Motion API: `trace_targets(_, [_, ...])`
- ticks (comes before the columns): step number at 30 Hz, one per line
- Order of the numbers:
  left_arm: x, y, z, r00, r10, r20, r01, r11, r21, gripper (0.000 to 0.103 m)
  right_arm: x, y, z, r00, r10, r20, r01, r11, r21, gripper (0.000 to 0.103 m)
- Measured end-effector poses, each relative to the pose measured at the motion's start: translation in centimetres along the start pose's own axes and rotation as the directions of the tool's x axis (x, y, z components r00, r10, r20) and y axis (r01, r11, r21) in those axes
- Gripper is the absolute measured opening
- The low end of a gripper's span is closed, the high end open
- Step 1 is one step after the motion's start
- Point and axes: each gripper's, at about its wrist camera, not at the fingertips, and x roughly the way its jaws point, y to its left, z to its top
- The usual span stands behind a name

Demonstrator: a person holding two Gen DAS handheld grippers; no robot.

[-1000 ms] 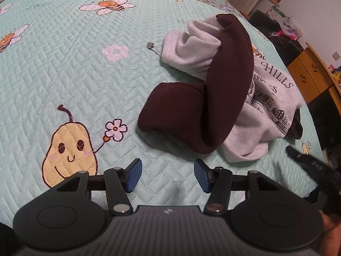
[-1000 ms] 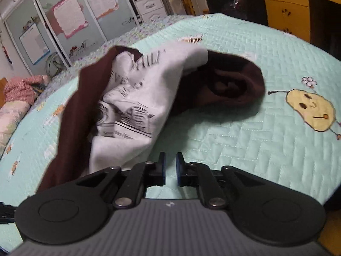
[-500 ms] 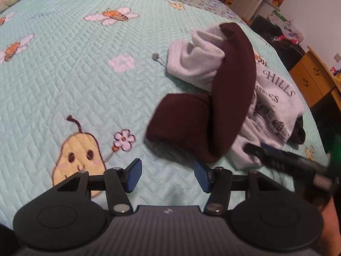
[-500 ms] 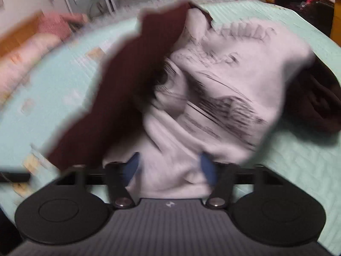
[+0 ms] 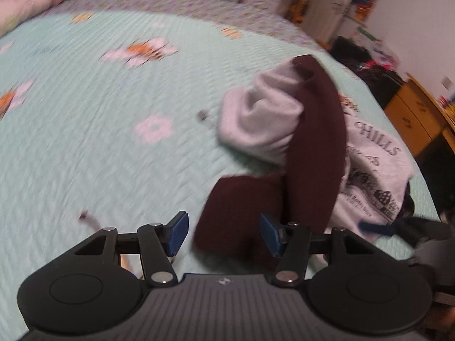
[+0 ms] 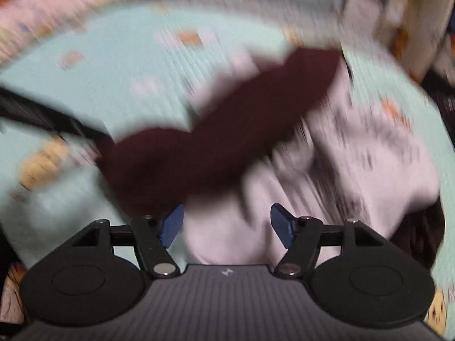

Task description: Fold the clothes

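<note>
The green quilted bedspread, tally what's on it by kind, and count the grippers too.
Crumpled grey sweatshirt with dark maroon sleeves and black print: 1
Black two-finger grippers with blue pads: 2, the left gripper open, the right gripper opening around grey fabric
Total: 3

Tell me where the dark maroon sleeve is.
In the left wrist view, the maroon sleeve drapes over the grey sweatshirt on the bedspread, right of centre.
</note>
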Motion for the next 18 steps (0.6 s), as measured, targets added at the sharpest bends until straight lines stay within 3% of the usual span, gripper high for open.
trace_targets(2, [0.6, -1.2, 0.5, 1.0, -0.013, 0.013, 0.012, 0.997, 0.08, 0.059, 0.7, -1.5, -1.3, 0.999, -0.003, -0.053, 0.003, 1.0, 0.016, 0.069])
trace_targets(6, [2.1, -3.7, 1.5, 0.998, -0.052, 0.027, 0.045, 0.974, 0.22, 0.059, -0.8, -2.1, -2.2, 1.0, 0.009, -0.021, -0.008, 0.998, 0.065, 0.07])
trace_targets(12, [5.3, -6.4, 3.5, 0.99, -0.13, 0.052, 0.113, 0.961, 0.252, 0.064, -2.5, -1.6, -3.5, 0.999, 0.026, 0.022, -0.028, 0.99, 0.137, 0.07])
trace_targets(16, [8.8, -7.2, 3.5, 0.993, -0.12, -0.022, 0.121, 0.957, 0.264, 0.065, -3.8, -1.5, -4.6, 0.998, 0.031, 0.056, -0.042, 0.976, 0.212, 0.07])
trace_targets(18, [10.2, -7.1, 3.1, 0.991, -0.124, -0.055, 0.134, 0.96, 0.247, 0.061, -4.4, -1.5, -5.1, 0.997, 0.028, 0.071, -0.044, 0.97, 0.241, 0.072])
